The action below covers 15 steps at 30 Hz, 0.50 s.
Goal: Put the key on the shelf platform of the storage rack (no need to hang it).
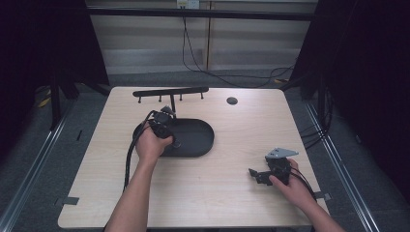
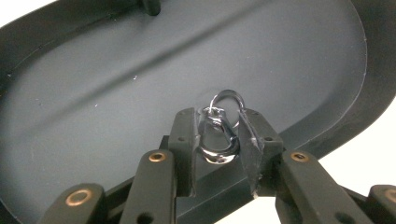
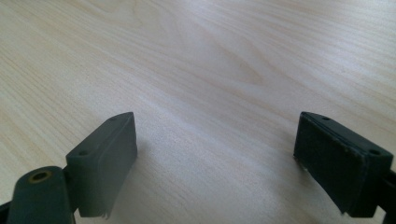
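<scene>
Left gripper (image 2: 217,140): clenched on metal clasp (image 2: 218,140) over black tray (image 2: 116,84). Right gripper (image 3: 217,163): released, idle above table (image 3: 196,56). Clasp apparently not yet hung on rack (image 1: 170,91).

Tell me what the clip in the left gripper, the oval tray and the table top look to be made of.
Clip: polished metal, likely steel; bright mirror-like glints on its silvery loop.
Oval tray: matte black, probably plastic or coated metal; smooth, dull sheen, moulded rim.
Table top: pale wood or wood-look laminate; printed-looking grain, flat satin surface.
</scene>
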### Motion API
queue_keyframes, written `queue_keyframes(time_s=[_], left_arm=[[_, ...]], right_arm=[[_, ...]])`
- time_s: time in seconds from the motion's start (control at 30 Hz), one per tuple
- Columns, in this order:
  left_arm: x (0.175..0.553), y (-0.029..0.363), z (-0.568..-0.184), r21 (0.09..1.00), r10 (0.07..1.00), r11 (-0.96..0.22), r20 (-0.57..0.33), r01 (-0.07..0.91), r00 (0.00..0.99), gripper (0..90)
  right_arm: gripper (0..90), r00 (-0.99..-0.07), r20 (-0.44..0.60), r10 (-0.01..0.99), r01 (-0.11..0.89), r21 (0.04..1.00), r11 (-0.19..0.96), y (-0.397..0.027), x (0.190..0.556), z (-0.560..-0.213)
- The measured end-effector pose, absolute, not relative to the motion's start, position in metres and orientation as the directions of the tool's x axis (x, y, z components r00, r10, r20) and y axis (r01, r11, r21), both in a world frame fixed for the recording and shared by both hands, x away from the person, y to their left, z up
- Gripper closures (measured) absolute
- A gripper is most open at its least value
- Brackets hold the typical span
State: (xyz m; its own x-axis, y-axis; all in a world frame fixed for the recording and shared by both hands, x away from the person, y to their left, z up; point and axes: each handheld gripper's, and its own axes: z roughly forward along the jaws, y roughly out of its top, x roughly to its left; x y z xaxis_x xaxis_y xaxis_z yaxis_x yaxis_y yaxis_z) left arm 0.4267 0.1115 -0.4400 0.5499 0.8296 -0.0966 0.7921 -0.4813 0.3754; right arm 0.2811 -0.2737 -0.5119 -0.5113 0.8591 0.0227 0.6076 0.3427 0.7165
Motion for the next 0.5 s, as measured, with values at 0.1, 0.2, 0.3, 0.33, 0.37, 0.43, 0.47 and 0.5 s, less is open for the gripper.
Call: queue_keyframes(time_s=[0.1,0.2,0.3,0.33,0.37,0.43,0.47,0.5], left_arm=[[0.4278,0.1109,-0.4413,0.376,0.830,-0.481,-0.096,0.792,0.549,67.9],[0.4286,0.1104,-0.4429,0.377,0.830,-0.481,-0.096,0.792,0.550,67.9],[0.4296,0.1098,-0.4452,0.378,0.833,-0.476,-0.096,0.794,0.545,67.8],[0.4296,0.1098,-0.4452,0.378,0.833,-0.476,-0.096,0.794,0.545,67.9],[0.4302,0.1093,-0.4463,0.372,0.832,-0.479,-0.096,0.795,0.546,67.9],[0.4309,0.1086,-0.4479,0.377,0.830,-0.482,-0.093,0.791,0.550,67.8],[0.4309,0.1079,-0.4488,0.381,0.833,-0.476,-0.092,0.792,0.545,67.9],[0.4312,0.1075,-0.4496,0.386,0.831,-0.478,-0.092,0.789,0.548,67.8]], right_arm=[[12.7,-0.512,0.023,0.859,0.608,0.716,0.343,-0.2737,0.2811,-0.5119],[12.7,-0.512,0.022,0.859,0.607,0.717,0.343,-0.2737,0.2811,-0.5119],[12.7,-0.512,0.022,0.859,0.607,0.717,0.343,-0.2737,0.2811,-0.5119],[12.7,-0.512,0.022,0.859,0.607,0.717,0.343,-0.2737,0.2811,-0.5119],[12.7,-0.512,0.022,0.859,0.607,0.717,0.343,-0.2737,0.2811,-0.5119],[12.7,-0.512,0.022,0.859,0.607,0.717,0.343,-0.2737,0.2811,-0.5119],[12.7,-0.512,0.022,0.859,0.607,0.716,0.343,-0.2737,0.2811,-0.5119],[12.7,-0.512,0.022,0.859,0.607,0.717,0.343,-0.2737,0.2811,-0.5119]])
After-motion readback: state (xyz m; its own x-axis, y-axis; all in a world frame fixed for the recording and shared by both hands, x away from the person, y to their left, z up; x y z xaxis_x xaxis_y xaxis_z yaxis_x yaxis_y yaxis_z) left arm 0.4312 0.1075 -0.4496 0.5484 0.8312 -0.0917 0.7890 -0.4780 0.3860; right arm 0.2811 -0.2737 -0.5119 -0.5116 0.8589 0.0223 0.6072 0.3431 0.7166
